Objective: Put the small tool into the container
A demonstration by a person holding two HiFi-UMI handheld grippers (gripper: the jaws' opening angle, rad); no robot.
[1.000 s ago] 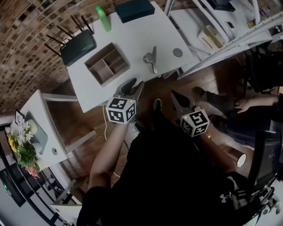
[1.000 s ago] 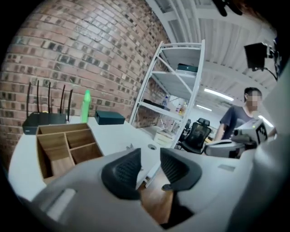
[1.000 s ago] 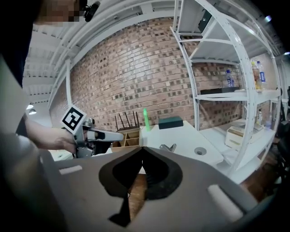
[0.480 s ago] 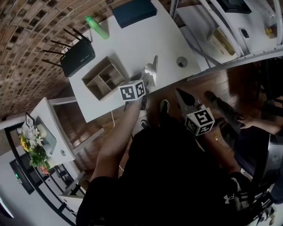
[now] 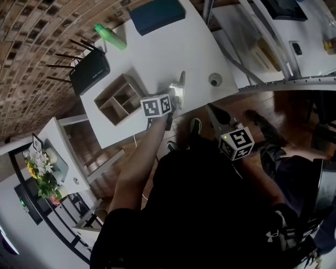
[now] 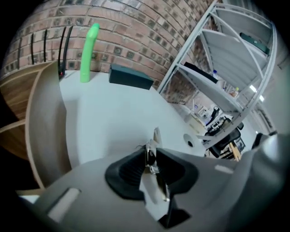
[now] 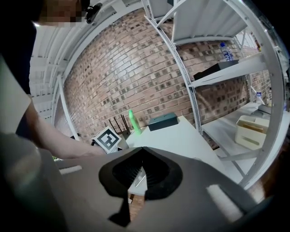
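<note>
- My right tongs (image 5: pixel 214 112) hang nearest to me, short of the counter (image 5: pixel 173 47) and over the floor. Their tips are together and there is nothing between them (image 7: pixel 141 172), so they play no part right now
- My left tongs (image 5: pixel 173 100) reach over the near edge of the counter and are closing on the small tool (image 5: pixel 180 86). In the left gripper view the shiny metal clip (image 6: pixel 157 136) stands right between the pads, which seem to touch it on both sides
- From the head view I cannot tell whether the tool is resting on the counter or is lifted off it
- I judge this to be the pick-up, the first real step: the grasp is just being made and nothing has been carried anywhere
- Just beside the tool, to my left, sits the wooden container (image 5: pixel 103 112) with its dividers. No tool shows in any compartment I can see, and in the left gripper view its curved wall (image 6: pixel 41 127) is close by
- What is left is lifting the tool, swinging it the short way across, and letting it go inside one compartment
- Farther back stand a black router (image 5: pixel 89 71), a green bottle (image 5: pixel 109 37) and a dark box (image 5: pixel 157 14), all well clear of the path
</note>
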